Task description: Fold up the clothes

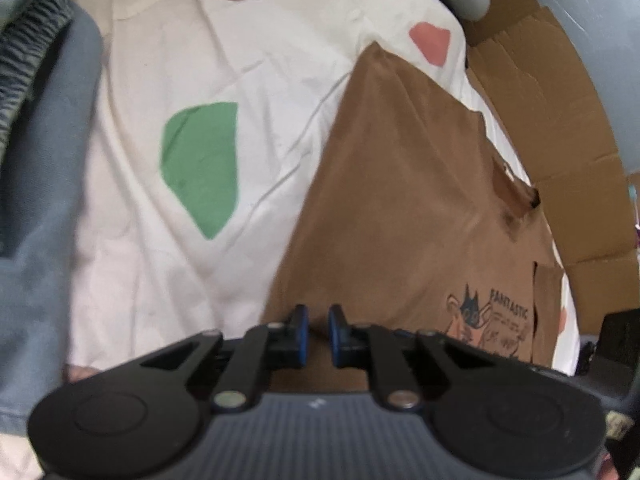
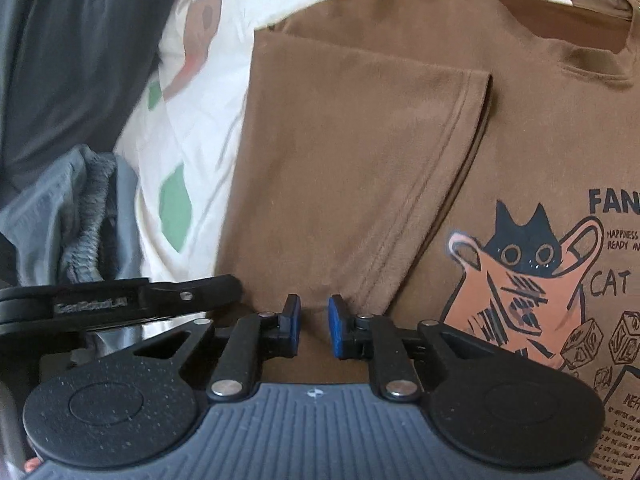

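Note:
A brown T-shirt [image 1: 400, 200] with a cat print [image 2: 520, 272] lies flat on a white sheet [image 1: 180, 60] with green and pink patches. Its sleeve [image 2: 360, 140] is folded in over the chest. In the left wrist view my left gripper [image 1: 318, 332] sits at the shirt's near edge, its blue pads almost together with brown cloth between them. In the right wrist view my right gripper [image 2: 314, 328] is just beside it on the same edge, where the sleeve hem ends. Its pads stand slightly wider, also with brown cloth between them.
Grey garments [image 1: 44, 160] are bunched at the left of the sheet, with a dark one [image 2: 80, 40] behind them. Flattened cardboard [image 1: 560, 120] lies past the shirt's right side. The left tool's black body [image 2: 120, 304] shows close to the right gripper's left.

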Demonstrator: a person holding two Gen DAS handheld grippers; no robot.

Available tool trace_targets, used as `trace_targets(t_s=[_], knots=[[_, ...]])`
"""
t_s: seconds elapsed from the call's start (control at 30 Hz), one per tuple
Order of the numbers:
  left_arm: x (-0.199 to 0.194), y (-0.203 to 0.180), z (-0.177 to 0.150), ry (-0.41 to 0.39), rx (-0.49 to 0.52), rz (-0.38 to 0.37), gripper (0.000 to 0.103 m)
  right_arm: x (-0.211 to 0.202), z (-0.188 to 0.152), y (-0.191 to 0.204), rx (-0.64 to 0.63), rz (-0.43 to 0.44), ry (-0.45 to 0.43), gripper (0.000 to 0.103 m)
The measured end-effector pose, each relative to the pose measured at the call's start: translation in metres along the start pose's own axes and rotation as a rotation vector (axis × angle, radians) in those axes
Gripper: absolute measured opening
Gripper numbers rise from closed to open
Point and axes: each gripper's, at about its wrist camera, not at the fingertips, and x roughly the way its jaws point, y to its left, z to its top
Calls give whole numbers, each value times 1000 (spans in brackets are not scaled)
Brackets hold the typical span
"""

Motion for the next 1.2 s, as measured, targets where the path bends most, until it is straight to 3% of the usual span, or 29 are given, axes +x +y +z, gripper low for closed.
trace_targets(t_s=[0.07,0.27,0.4,0.53,0.67,0.77,0.83,0.9,1.07,1.2], knots=[[-7,4,0,-7,3,-1,12,2,-2,2,-16,-24,10,18],[-23,3,0,-51,138,89,22,-7,-7,9,-56,-51,27,17],[-21,-5,-11,-74,268,146,22,-16,-7,17,-98,-92,35,17],[-13,-13,-27,-82,388,182,32,-31,-5,26,-170,-153,54,18],[-3,-14,-31,-84,414,184,33,-57,-2,37,-256,-215,69,19],[1,-13,-30,-99,405,175,30,-82,0,45,-325,-260,79,29],[1,-16,-28,-109,420,169,27,-100,2,50,-363,-281,89,30],[0,-17,-27,-124,422,168,13,-121,3,53,-409,-303,92,30],[-1,-18,-28,-152,412,171,8,-158,2,42,-381,-280,62,31],[-1,-15,-28,-145,422,187,8,-161,3,27,-356,-268,75,31]])
